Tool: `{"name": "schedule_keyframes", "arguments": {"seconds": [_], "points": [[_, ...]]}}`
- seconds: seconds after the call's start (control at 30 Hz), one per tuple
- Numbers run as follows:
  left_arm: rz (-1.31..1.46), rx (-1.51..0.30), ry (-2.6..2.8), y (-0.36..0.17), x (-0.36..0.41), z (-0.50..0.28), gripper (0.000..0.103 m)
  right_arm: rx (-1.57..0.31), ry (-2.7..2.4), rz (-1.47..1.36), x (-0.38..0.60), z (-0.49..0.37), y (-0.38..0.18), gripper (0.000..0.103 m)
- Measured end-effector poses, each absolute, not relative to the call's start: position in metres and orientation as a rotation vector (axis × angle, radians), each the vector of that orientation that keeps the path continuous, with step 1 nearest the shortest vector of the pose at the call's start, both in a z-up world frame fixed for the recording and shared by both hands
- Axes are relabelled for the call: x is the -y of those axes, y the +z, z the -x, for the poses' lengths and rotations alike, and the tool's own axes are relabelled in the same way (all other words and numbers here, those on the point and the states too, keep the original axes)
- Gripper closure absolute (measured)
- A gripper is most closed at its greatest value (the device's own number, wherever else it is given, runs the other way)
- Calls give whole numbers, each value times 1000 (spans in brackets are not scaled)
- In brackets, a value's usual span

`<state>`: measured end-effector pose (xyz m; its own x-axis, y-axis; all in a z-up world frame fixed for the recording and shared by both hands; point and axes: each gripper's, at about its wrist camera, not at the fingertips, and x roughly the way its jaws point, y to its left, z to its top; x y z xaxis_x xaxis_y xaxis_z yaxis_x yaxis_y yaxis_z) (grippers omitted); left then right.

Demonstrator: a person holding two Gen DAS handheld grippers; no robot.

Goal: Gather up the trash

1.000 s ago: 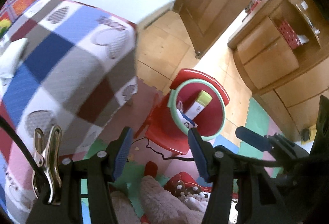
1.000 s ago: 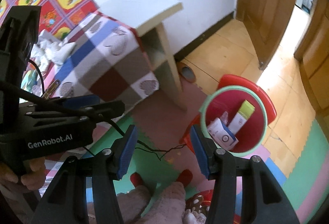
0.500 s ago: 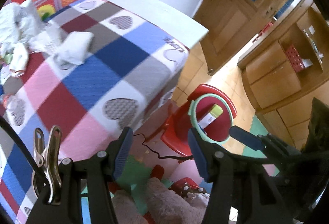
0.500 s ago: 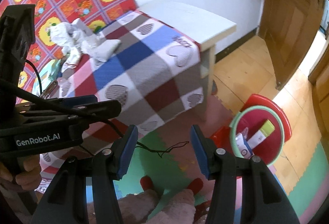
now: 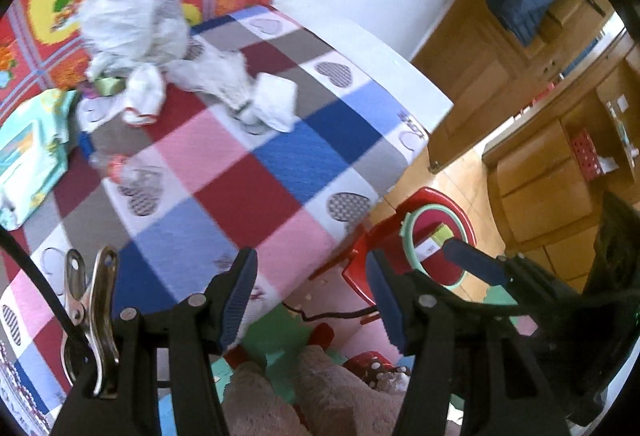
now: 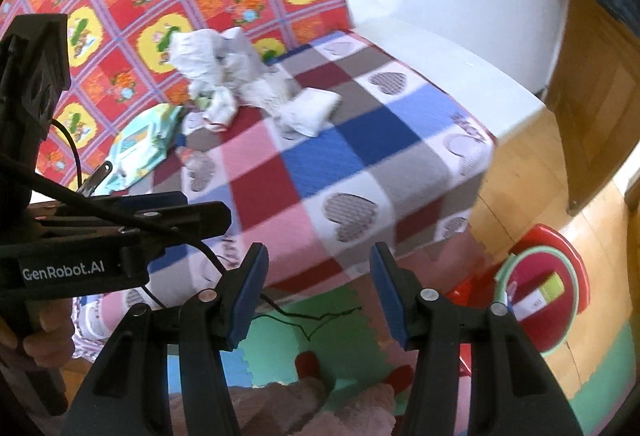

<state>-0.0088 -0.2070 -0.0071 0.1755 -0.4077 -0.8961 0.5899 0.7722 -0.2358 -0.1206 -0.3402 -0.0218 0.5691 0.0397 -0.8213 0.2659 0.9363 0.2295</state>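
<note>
Both hand-held grippers, the left hand-held gripper [image 5: 310, 300] and the right hand-held gripper [image 6: 316, 296], are held with jaws apart and nothing between them. The crumpled white paper trash [image 6: 244, 88] lies at the far side of the checked tabletop [image 6: 320, 172]; the bin [image 6: 538, 300] stands on the floor to the right. One loose wad is best approached from above and pinched at its bulk. Counted: two grippers, one bin, one wipes pack [image 6: 140, 144]; the wads are too blurred to count.

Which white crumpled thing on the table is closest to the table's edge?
The folded white wad on the blue square; the bigger crumpled pile sits back against the red wall.
</note>
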Motion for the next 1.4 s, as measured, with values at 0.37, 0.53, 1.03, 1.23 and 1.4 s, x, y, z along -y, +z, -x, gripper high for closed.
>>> {"name": "schedule_keyframes", "arguments": {"seconds": [0.37,0.53,1.03,1.23,1.4], "points": [[-81,-1192,-604,12,129,-24,41,-951,-26,-269,281,79,-2,49],[-2,-1213,-549,17,88,-41,41,-936,18,-245,255,64,8,49],[94,-1146,-308,28,-33,-90,41,-927,121,-210,190,15,13,49],[98,-1133,-215,18,-62,-106,41,-941,170,-190,173,-17,10,49],[108,-1103,-172,4,-75,-127,41,-966,207,-174,162,-49,1,49]]}}
